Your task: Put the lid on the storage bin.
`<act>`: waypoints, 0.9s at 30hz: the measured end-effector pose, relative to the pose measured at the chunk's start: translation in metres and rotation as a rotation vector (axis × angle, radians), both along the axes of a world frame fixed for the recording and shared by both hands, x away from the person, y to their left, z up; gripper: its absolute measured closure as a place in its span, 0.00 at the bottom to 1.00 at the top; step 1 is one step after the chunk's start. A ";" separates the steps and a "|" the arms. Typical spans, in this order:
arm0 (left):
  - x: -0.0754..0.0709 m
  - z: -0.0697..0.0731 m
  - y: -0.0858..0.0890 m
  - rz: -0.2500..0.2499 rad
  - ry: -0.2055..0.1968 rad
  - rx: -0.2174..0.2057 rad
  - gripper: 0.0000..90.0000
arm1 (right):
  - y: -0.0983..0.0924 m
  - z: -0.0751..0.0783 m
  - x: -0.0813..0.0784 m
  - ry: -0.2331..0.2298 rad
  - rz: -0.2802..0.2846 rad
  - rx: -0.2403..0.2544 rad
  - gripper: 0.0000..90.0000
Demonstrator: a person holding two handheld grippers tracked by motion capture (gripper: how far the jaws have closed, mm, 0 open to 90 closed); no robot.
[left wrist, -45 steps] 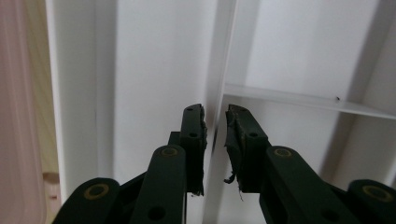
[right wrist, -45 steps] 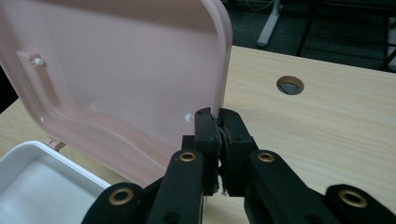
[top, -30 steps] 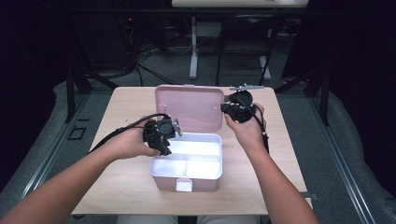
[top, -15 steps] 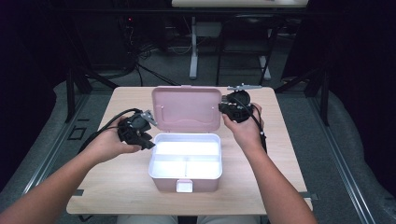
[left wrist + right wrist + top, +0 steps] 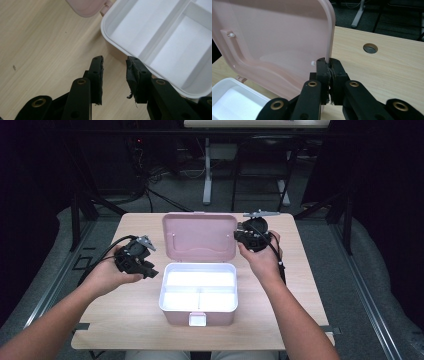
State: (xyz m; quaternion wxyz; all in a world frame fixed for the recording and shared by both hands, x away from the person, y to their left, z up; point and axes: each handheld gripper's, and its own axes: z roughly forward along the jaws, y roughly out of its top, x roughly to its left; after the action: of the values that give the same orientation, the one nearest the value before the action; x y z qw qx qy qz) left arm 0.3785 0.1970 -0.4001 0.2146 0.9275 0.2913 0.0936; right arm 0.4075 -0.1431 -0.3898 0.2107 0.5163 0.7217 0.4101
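Left gripper: withdrawn from over the box to its nine o'clock, jaws apart, empty. Right gripper: clamped on the raised pink lid edge. Box: table centre, open.

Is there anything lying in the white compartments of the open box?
No, the white tray of the pink box shows bare compartments in the high view, while the right gripper pinches the lid edge.

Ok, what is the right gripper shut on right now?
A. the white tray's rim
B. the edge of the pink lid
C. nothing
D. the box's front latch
B: in the right gripper view the right gripper is pinched on the side edge of the raised pink lid.
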 end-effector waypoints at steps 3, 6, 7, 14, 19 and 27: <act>0.001 0.001 0.002 0.025 -0.029 -0.038 0.73 | 0.000 0.000 0.000 -0.002 -0.001 0.000 0.97; 0.002 -0.002 0.002 0.050 -0.045 -0.067 0.72 | 0.000 0.000 -0.001 -0.002 -0.002 0.003 0.97; 0.003 -0.003 0.002 0.057 -0.046 -0.076 0.71 | 0.000 0.000 -0.001 -0.003 -0.001 0.003 0.97; 0.007 -0.007 0.004 0.137 -0.095 -0.128 0.69 | -0.001 -0.001 -0.001 -0.011 0.003 0.003 0.97; 0.012 -0.004 0.010 0.198 -0.120 -0.149 0.68 | 0.000 -0.001 -0.002 -0.011 0.001 0.004 0.97; 0.018 0.008 0.012 0.257 -0.210 -0.208 0.67 | 0.000 -0.002 -0.003 -0.018 -0.002 0.011 0.97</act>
State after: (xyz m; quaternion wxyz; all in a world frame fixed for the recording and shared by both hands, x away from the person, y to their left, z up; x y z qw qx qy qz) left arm 0.3962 0.2090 -0.3918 0.3247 0.8407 0.3915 0.1859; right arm 0.4048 -0.1435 -0.3917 0.2147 0.5144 0.7170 0.4185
